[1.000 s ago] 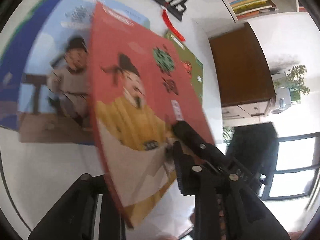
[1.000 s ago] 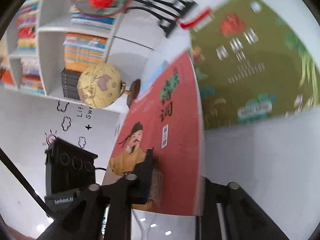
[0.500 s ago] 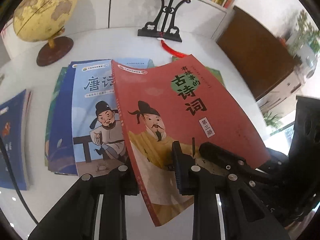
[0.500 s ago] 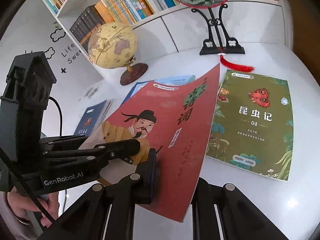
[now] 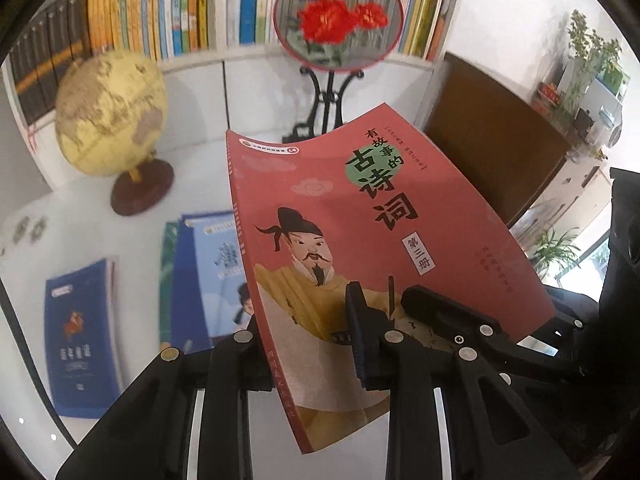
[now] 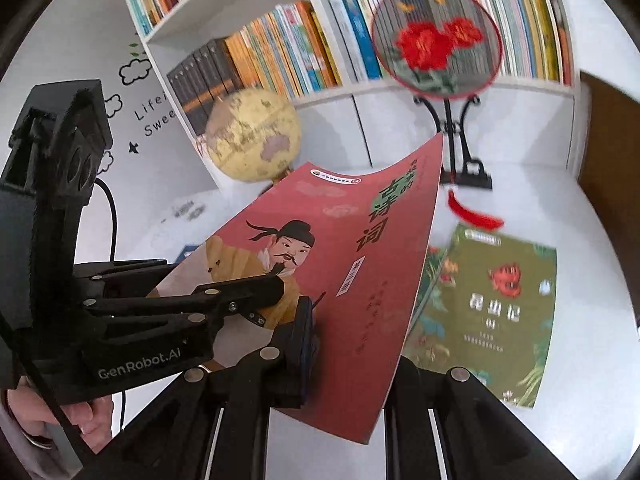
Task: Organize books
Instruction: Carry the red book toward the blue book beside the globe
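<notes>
A red picture book (image 5: 360, 240) with a bearded figure on its cover is held up in the air, tilted above the white table (image 5: 192, 188). My left gripper (image 5: 308, 344) is shut on its lower edge near the spine. In the right wrist view the same red book (image 6: 360, 264) sags a little, with my right gripper (image 6: 348, 356) shut on its bottom edge. The left gripper's fingers (image 6: 240, 292) reach in from the left onto the cover. Each gripper's second finger is hidden behind the book. A green book (image 6: 500, 308) lies flat on the table at the right.
A stack of blue books (image 5: 208, 272) and a dark blue book (image 5: 80, 340) lie on the table at left. Behind stand a globe (image 5: 112, 116), a round embroidered fan on a black stand (image 5: 336, 20), a full bookshelf (image 5: 160, 12) and a brown cabinet (image 5: 492, 140).
Both grippers have risen with the red book, lifting it clear of the books on the table and rolling it level. The shelf, globe and fan have come into view.
</notes>
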The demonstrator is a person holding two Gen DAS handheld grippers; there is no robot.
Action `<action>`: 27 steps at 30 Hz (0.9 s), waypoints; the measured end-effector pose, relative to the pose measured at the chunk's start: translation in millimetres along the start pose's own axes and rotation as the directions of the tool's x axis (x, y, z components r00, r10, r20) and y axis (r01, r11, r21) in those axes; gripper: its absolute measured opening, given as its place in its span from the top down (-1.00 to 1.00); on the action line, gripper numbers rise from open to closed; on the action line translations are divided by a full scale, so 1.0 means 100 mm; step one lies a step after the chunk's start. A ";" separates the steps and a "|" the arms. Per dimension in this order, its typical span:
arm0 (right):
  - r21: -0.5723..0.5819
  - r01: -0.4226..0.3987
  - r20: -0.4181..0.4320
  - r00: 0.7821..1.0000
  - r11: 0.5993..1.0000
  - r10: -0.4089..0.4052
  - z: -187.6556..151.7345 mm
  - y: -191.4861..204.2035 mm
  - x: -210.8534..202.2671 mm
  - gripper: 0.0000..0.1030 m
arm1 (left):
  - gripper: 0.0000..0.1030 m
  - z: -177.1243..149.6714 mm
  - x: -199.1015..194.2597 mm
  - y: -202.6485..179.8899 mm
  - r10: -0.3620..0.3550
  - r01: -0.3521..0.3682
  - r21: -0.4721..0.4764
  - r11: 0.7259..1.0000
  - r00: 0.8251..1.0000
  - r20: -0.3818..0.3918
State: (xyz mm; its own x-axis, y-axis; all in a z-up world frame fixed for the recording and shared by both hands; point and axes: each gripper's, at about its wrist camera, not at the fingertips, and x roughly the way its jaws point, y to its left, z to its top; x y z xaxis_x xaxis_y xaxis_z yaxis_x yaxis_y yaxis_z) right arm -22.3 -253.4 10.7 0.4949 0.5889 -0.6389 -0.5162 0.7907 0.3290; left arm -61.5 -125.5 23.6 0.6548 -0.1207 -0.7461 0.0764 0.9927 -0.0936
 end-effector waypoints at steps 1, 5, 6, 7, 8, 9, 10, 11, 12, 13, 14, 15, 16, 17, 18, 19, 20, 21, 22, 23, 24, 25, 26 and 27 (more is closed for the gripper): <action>-0.007 0.003 0.008 1.000 1.000 -0.003 0.03 0.04 -0.02 0.75 | 0.53 0.01 -0.04 0.03 0.000 0.000 -0.004 1.000 1.000 0.009; -0.040 0.014 0.035 0.999 0.999 -0.013 0.16 0.25 -0.10 0.75 | 0.52 0.04 -0.24 0.15 0.011 -0.010 -0.010 1.000 0.999 0.052; -0.047 0.014 0.044 0.999 0.999 -0.012 0.19 0.32 -0.11 0.75 | 0.52 0.05 -0.28 0.18 0.015 -0.014 -0.014 1.000 0.998 0.057; -0.052 0.015 0.049 0.999 0.999 -0.012 0.21 0.36 -0.12 0.74 | 0.51 0.05 -0.30 0.20 0.019 -0.018 -0.017 1.000 0.998 0.060; -0.055 0.015 0.052 0.999 0.998 -0.012 0.23 0.40 -0.12 0.75 | 0.50 0.05 -0.35 0.25 0.026 -0.024 -0.023 0.999 0.997 0.068; -0.056 0.014 0.050 0.999 0.998 -0.011 0.26 0.45 -0.11 0.74 | 0.50 0.05 -0.40 0.28 0.031 -0.029 -0.024 0.999 0.997 0.075; -0.060 0.014 0.052 0.999 0.998 -0.011 0.28 0.52 -0.11 0.74 | 0.50 0.04 -0.46 0.33 0.036 -0.033 -0.026 0.999 0.995 0.088; -0.068 0.015 0.056 0.998 0.998 -0.011 0.31 0.57 -0.11 0.74 | 0.50 0.04 -0.49 0.36 0.038 -0.036 -0.027 0.999 0.995 0.095; -0.077 0.017 0.061 0.998 0.997 -0.012 0.32 0.63 -0.11 0.74 | 0.50 0.04 -0.54 0.41 0.041 -0.038 -0.030 0.999 0.994 0.101; -0.086 0.017 0.065 0.998 0.996 -0.012 0.34 0.68 -0.12 0.74 | 0.50 0.03 -0.59 0.46 0.042 -0.039 -0.035 0.999 0.993 0.109; -0.092 0.015 0.068 0.998 0.996 -0.008 0.37 0.75 -0.11 0.74 | 0.49 0.03 -0.64 0.52 0.044 -0.040 -0.041 0.998 0.992 0.115; -0.095 0.012 0.071 0.997 0.995 -0.005 0.39 0.80 -0.10 0.74 | 0.49 0.03 -0.67 0.57 0.049 -0.043 -0.046 0.998 0.992 0.120; -0.097 0.011 0.073 0.997 0.995 -0.004 0.41 0.85 -0.10 0.74 | 0.49 0.02 -0.70 0.62 0.054 -0.048 -0.048 0.998 0.991 0.123; -0.102 0.010 0.075 0.997 0.995 -0.003 0.43 0.91 -0.08 0.74 | 0.49 0.02 -0.72 0.67 0.059 -0.053 -0.050 0.997 0.990 0.126; -0.107 0.010 0.075 0.997 0.994 -0.002 0.45 0.97 -0.07 0.74 | 0.49 0.00 -0.75 0.73 0.064 -0.057 -0.053 0.997 0.990 0.129; -0.113 0.010 0.073 0.997 0.994 -0.002 0.47 1.05 -0.04 0.74 | 0.49 -0.01 -0.78 0.79 0.067 -0.060 -0.058 0.997 0.989 0.131; -0.117 0.009 0.072 0.997 0.993 -0.001 0.48 1.11 -0.02 0.74 | 0.48 -0.02 -0.81 0.86 0.070 -0.062 -0.062 0.996 0.988 0.135; -0.122 0.009 0.071 0.997 0.993 0.000 0.50 1.17 0.00 0.74 | 0.48 -0.03 -0.84 0.93 0.073 -0.065 -0.066 0.996 0.988 0.137; -0.127 0.007 0.070 0.998 0.992 0.002 0.51 1.24 0.03 0.74 | 0.48 -0.04 -0.86 0.98 0.075 -0.066 -0.068 0.995 0.987 0.139; -0.130 0.005 0.070 0.998 0.992 0.004 0.52 1.30 0.06 0.74 | 0.48 -0.05 -0.88 1.04 0.078 -0.069 -0.070 0.995 0.987 0.141; -0.131 0.002 0.070 0.998 0.991 0.007 0.52 1.38 0.09 0.74 | 0.48 -0.07 -0.90 1.11 0.081 -0.072 -0.072 0.995 0.986 0.143; -0.131 0.000 0.070 0.997 0.991 0.010 0.53 1.43 0.12 0.74 | 0.48 -0.08 -0.91 1.18 0.085 -0.075 -0.074 0.994 0.986 0.144; -0.132 -0.003 0.071 0.997 0.991 0.012 0.52 1.49 0.15 0.74 | 0.48 -0.10 -0.93 1.26 0.089 -0.078 -0.077 0.994 0.986 0.144; -0.131 -0.007 0.069 0.997 0.991 0.016 0.51 1.56 0.20 0.74 | 0.48 -0.12 -0.93 1.32 0.092 -0.081 -0.080 0.993 0.985 0.143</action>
State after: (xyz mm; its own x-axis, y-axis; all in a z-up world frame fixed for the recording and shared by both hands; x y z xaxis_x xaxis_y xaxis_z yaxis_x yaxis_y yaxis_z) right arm -57.2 -109.5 85.0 0.5335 0.6117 -0.5841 -0.6071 0.7578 0.2392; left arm -121.3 16.6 73.1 0.7596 -0.0271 -0.6498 -0.0374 0.9957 -0.0852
